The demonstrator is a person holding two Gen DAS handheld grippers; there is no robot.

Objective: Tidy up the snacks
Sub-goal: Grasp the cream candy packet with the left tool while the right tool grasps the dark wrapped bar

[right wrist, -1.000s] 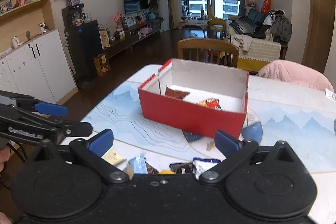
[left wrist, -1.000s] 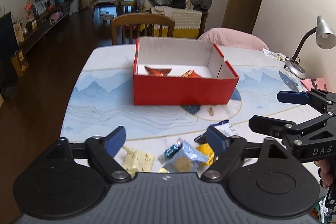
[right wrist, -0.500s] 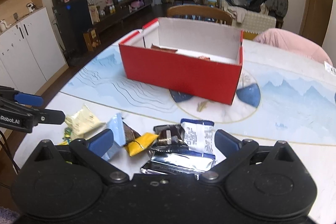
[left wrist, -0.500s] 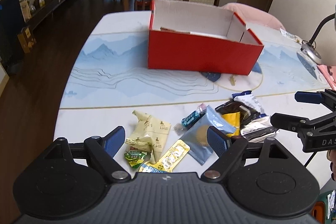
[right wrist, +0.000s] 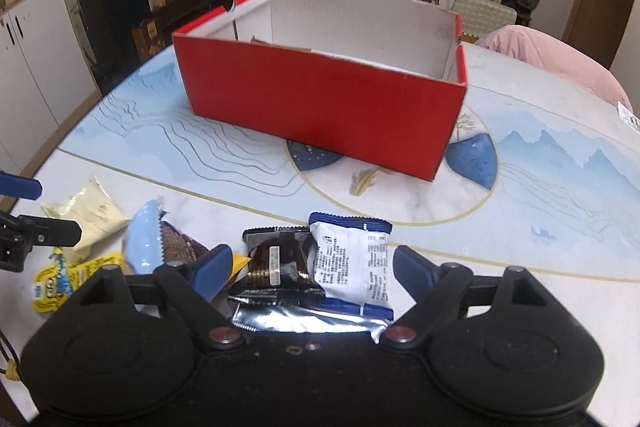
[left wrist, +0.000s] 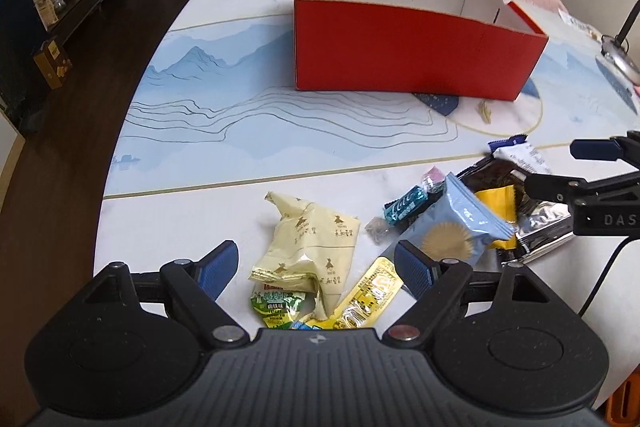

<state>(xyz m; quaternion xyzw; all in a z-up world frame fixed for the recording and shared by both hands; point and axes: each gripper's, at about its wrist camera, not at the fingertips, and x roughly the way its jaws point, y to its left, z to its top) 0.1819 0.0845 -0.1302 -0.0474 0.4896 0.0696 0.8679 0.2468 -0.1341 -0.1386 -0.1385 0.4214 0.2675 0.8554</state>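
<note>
Setting: a pale table printed with blue mountains, in a living room.
Box: an open red cardboard box with a white inside stands toward the far side of the table, well apart from the snacks; its contents are hidden by its front wall.
Snacks, left side: a cream packet lies flat on the near table, partly over a small green sachet, with a yellow sachet just beside it.
Snacks, right side: a light blue packet, a dark brown wrapper, a white and blue packet and a silver foil pack overlap in a loose heap.
Left gripper: left gripper has its jaws spread wide above the cream packet, which lies between them; the pads are clear of it.
Right gripper: right gripper has its jaws closing, with the dark brown wrapper and white and blue packet between them; the pads are not pressing on either.
</note>
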